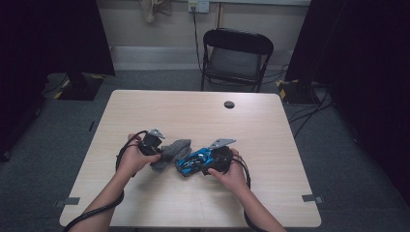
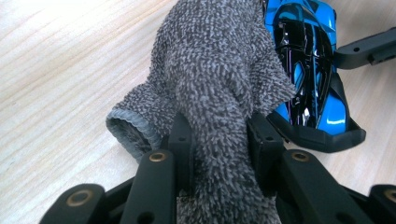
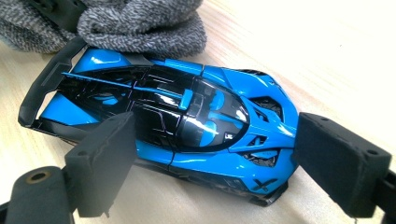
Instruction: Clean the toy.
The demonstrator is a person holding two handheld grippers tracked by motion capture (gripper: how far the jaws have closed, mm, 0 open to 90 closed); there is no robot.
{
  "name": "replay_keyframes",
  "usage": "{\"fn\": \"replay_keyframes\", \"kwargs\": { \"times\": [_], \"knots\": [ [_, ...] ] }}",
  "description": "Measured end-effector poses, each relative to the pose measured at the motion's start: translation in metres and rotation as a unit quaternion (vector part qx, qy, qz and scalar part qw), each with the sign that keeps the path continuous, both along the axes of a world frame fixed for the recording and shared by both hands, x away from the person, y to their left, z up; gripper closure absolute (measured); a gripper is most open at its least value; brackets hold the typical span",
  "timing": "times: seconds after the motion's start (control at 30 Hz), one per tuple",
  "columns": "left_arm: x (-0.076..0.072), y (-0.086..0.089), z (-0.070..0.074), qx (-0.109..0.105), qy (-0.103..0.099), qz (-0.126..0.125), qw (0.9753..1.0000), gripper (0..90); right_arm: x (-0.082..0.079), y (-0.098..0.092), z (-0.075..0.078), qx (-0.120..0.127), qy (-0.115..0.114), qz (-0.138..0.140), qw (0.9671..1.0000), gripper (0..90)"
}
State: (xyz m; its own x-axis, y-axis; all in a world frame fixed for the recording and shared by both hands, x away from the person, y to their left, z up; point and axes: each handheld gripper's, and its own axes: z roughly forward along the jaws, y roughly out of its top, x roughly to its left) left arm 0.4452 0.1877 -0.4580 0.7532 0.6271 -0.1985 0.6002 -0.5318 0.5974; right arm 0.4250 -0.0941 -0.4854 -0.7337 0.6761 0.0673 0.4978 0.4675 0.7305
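Note:
A grey knitted sock (image 1: pixel 172 151) lies at the table's middle front, its open cuff (image 2: pixel 128 127) toward my left gripper. My left gripper (image 2: pixel 219 140) is shut on a fold of the sock (image 2: pixel 219 70), which bunches up between the jaws. A blue and black toy car (image 1: pixel 193 162) rests on the table against the sock, its rear wing (image 3: pixel 44 88) beside the fabric. My right gripper (image 3: pixel 215 163) is closed on the car (image 3: pixel 187 112): one pad (image 3: pixel 105 161) presses its side, the other pad (image 3: pixel 341 161) meets its nose. In the left gripper view, the car (image 2: pixel 308 70) lies right of the sock.
The light wooden table (image 1: pixel 203 116) has a dark cable hole (image 1: pixel 229 104) at its far middle. A black folding chair (image 1: pixel 235 58) stands behind the table. Dark curtains hang on both sides, and cables run over the grey floor.

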Motion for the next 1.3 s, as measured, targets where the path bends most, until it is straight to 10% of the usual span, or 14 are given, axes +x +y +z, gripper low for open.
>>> {"fn": "replay_keyframes", "kwargs": {
  "times": [1.0,1.3],
  "knots": [
    [-0.016,0.025,0.008,0.003,0.001,0.001,1.0,68.3,0.0,0.0,0.0,-0.001,0.001,0.002,1.0,12.9],
    [0.006,0.012,0.02,-0.01,-0.029,0.03,0.9991,68.0,0.0,0.0,0.0,0.0,0.0,0.001,1.0,12.9]
  ]
}}
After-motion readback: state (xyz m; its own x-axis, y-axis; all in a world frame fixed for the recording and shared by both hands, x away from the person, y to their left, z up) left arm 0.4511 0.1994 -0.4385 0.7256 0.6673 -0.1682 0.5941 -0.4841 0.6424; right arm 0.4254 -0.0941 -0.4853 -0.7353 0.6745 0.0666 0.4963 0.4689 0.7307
